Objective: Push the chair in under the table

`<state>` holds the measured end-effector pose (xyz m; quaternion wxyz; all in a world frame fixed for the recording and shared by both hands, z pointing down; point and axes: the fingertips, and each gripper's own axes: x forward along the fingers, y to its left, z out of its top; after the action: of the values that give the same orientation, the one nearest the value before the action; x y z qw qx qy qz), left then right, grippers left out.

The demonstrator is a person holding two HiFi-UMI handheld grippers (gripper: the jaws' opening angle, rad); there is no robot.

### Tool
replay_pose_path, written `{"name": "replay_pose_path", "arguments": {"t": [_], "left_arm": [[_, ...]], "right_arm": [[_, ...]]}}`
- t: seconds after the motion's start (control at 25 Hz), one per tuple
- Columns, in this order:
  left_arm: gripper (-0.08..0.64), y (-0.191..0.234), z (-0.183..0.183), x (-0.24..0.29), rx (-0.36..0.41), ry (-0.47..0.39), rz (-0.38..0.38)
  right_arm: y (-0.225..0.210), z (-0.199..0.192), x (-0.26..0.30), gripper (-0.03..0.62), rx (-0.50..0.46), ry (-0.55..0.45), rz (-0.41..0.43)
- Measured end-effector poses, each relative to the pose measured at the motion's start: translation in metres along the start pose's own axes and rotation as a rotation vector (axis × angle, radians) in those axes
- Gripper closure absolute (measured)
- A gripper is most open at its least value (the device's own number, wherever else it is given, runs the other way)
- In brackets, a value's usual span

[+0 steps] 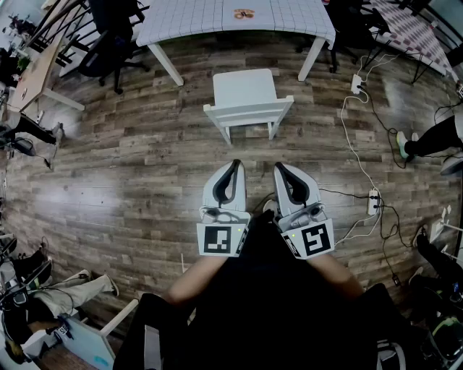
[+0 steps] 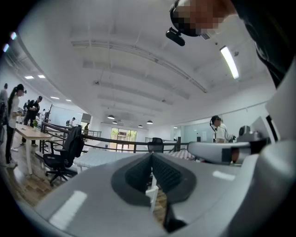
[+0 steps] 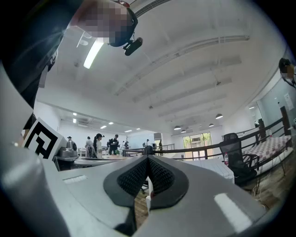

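The white chair [image 1: 246, 97] stands on the wood floor [image 1: 130, 181], clear of the white table [image 1: 217, 18] and in front of it, its backrest toward the person. The left gripper [image 1: 233, 168] and the right gripper [image 1: 281, 170] are held side by side, short of the chair, each with jaws closed together on nothing

I am seeing a white chair [image 1: 247, 92] on brown wood-plank floor [image 1: 123, 181], the table [image 1: 210, 18] wearing a white grid cloth [image 1: 289, 14]; my left gripper [image 1: 235, 165] and right gripper [image 1: 278, 167] are showing grey bodies, black fingers [image 1: 226, 186].
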<state>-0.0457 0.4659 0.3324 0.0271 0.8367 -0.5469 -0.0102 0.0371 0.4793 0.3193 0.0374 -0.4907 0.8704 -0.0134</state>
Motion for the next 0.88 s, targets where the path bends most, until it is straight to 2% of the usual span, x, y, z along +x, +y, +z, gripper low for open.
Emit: {"name": "replay_pose_path", "arguments": {"t": [0.28, 0.72, 0.88], "left_arm": [[0.551, -0.014, -0.002, 0.005, 0.007, -0.003, 0.011], [0.551, -0.044, -0.004, 0.007, 0.009, 0.005, 0.022], [0.551, -0.049, -0.005, 0.01, 0.016, 0.003, 0.029]], "right_arm": [[-0.016, 0.001, -0.011, 0.598, 0.096, -0.023, 0.016], [-0.03, -0.004, -0.024, 0.598, 0.023, -0.013, 0.007], [-0.036, -0.007, -0.027, 0.598, 0.033, -0.005, 0.017]]}}
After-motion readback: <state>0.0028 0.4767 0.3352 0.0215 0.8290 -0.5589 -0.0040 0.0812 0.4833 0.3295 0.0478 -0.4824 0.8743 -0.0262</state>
